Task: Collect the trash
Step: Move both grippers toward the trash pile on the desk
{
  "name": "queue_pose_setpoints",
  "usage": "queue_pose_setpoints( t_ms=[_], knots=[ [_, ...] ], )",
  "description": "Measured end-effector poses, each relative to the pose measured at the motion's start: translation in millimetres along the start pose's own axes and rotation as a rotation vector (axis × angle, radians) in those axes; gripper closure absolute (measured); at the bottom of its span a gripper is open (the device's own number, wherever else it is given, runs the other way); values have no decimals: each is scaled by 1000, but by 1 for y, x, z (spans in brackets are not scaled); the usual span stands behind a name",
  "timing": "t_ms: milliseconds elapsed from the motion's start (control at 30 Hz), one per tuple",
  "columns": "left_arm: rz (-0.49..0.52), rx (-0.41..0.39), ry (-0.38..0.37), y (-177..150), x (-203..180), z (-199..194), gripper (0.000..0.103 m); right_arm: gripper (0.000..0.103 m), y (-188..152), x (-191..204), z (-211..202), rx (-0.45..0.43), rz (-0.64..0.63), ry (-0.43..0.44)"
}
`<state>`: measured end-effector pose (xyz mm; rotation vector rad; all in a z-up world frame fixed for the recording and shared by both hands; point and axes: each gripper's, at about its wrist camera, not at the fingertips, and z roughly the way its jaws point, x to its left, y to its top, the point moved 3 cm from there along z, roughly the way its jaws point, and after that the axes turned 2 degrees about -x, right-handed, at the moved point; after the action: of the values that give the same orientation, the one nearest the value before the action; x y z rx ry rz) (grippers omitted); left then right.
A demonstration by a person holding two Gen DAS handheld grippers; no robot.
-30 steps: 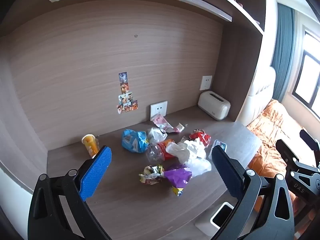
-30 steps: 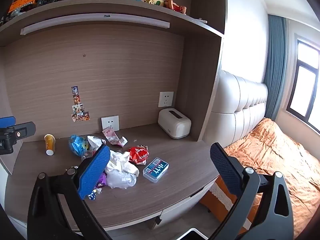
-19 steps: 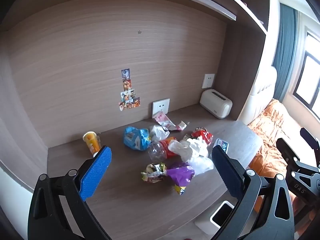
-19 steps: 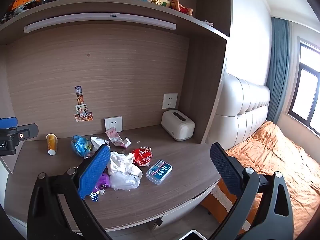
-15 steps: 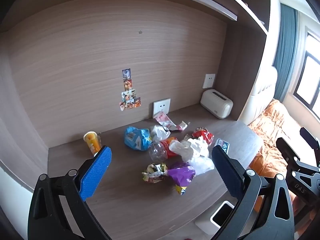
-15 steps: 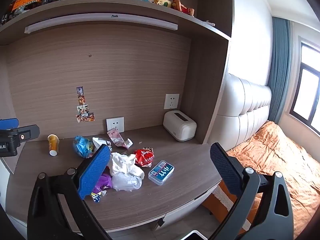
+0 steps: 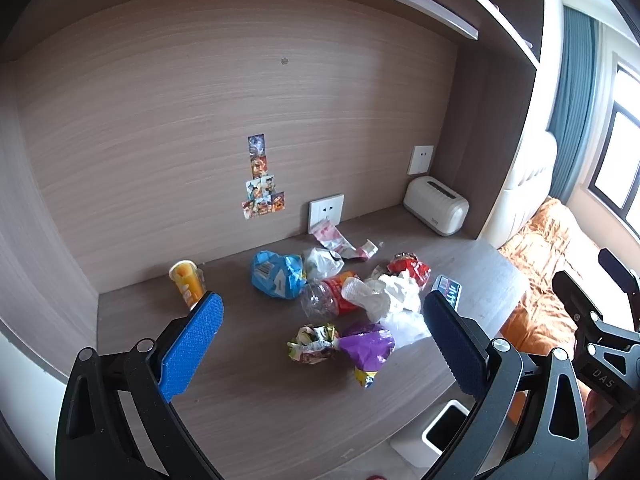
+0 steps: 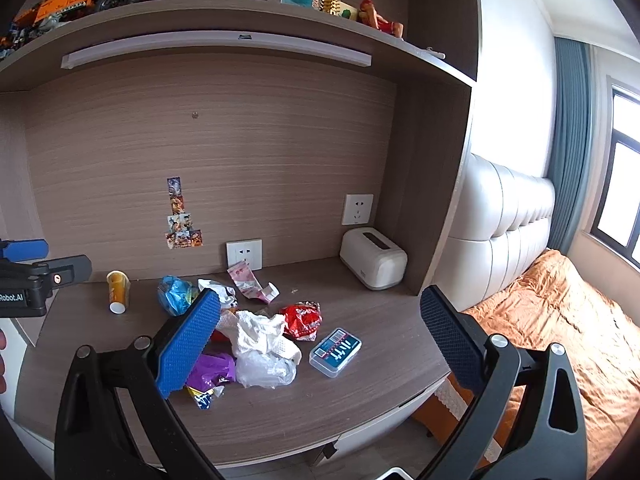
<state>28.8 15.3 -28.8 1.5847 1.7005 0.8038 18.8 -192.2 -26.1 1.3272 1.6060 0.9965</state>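
Trash lies in a heap mid-desk: a blue bag [image 7: 277, 273], a crushed plastic bottle [image 7: 325, 298], white tissue [image 7: 386, 292], a red wrapper [image 7: 410, 267], a purple wrapper [image 7: 367, 347], a crumpled foil wrapper [image 7: 312, 343] and a pink wrapper [image 7: 334, 240]. An orange cup [image 7: 187, 283] stands at the left. My left gripper [image 7: 322, 342] hovers open above the desk's front, short of the heap. The right gripper [image 8: 320, 342] is open too, held back and higher, with the tissue [image 8: 260, 334] and red wrapper [image 8: 302, 319] between its fingers in view. A white bin [image 7: 436, 434] sits on the floor below the desk edge.
A clear card box [image 8: 335, 352] lies right of the heap. A white toaster [image 8: 373, 258] stands at the back right by the side panel. Wall sockets [image 8: 244, 254] and stickers [image 8: 180, 220] are behind. A bed with an orange cover [image 8: 560, 320] is to the right.
Both grippers have drifted slightly, so the desk and trash shift a little right and down in view. Nothing on the desk has moved, and both stay open.
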Motion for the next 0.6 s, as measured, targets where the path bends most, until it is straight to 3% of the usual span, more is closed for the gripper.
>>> queue_pose_setpoints(
  t_ms=[400,600],
  knots=[
    [-12,1,15,0,3,1,5,3,6,-1,5,6,12,21],
    [-19,-10,25,1,8,1,5,3,4,1,10,-27,-19,-23]
  ],
)
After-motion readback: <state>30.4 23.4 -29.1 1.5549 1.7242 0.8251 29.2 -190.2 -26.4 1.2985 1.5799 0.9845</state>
